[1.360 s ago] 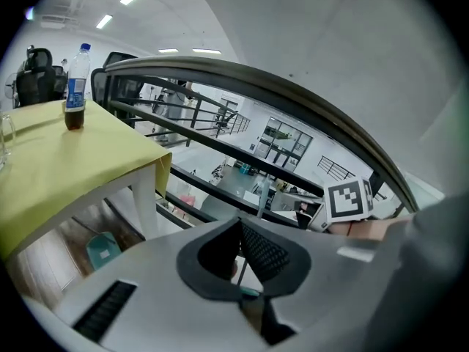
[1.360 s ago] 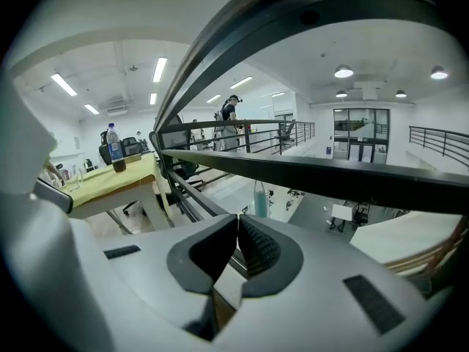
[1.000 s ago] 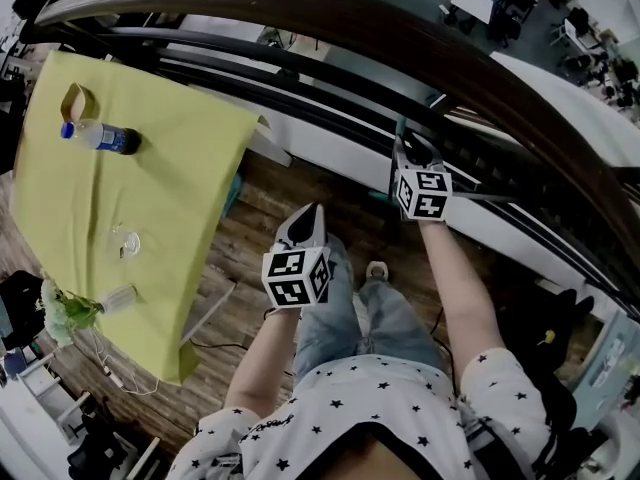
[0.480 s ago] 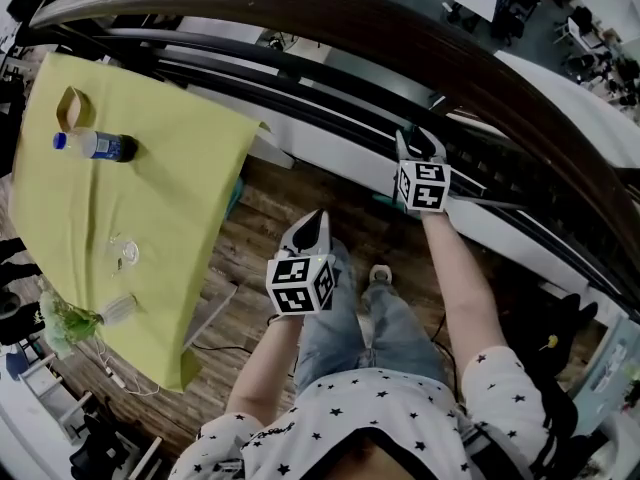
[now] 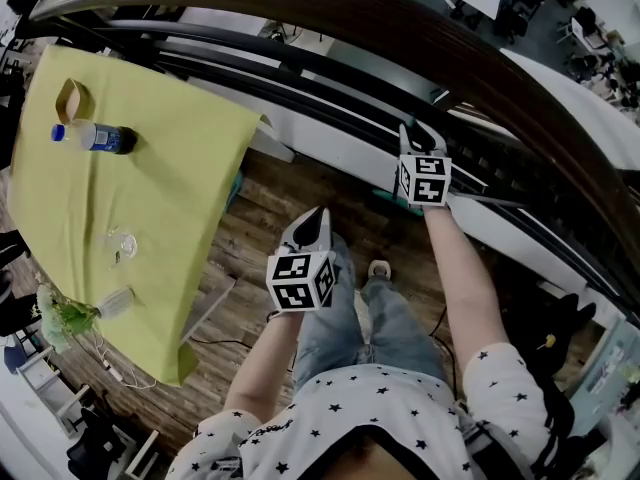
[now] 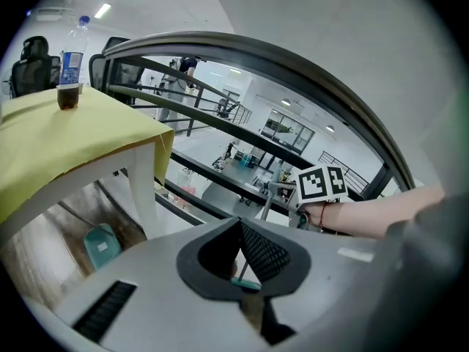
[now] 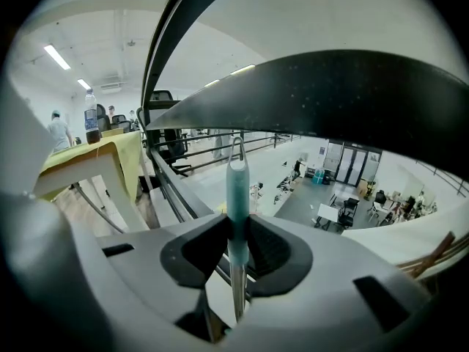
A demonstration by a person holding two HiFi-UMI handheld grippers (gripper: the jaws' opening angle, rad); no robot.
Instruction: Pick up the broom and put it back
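Note:
The broom's handle (image 7: 236,189), a thin metal pole with a teal grip and a hanging loop, stands upright between the pads of my right gripper (image 7: 237,222). Its jaws are closing, and the pads press on the teal grip. In the head view the right gripper (image 5: 415,136) is up at the dark railing (image 5: 300,8), with a bit of teal, which I cannot identify, on the floor below it. My left gripper (image 5: 314,218) hangs lower over the wooden floor, shut and holding nothing. The left gripper view shows its pads (image 6: 239,226) meeting at the tips, with the right gripper (image 6: 277,191) and the pole beyond.
A table under a yellow cloth (image 5: 150,178) stands at the left with a water bottle (image 5: 92,136) and a cup (image 5: 123,244). A teal dustpan (image 6: 102,244) lies beneath it. The curved railing and glass barrier close off the front. The person's legs (image 5: 370,318) are below.
The right gripper with the broom handle has shifted slightly toward the railing. The left gripper has stayed where it was.

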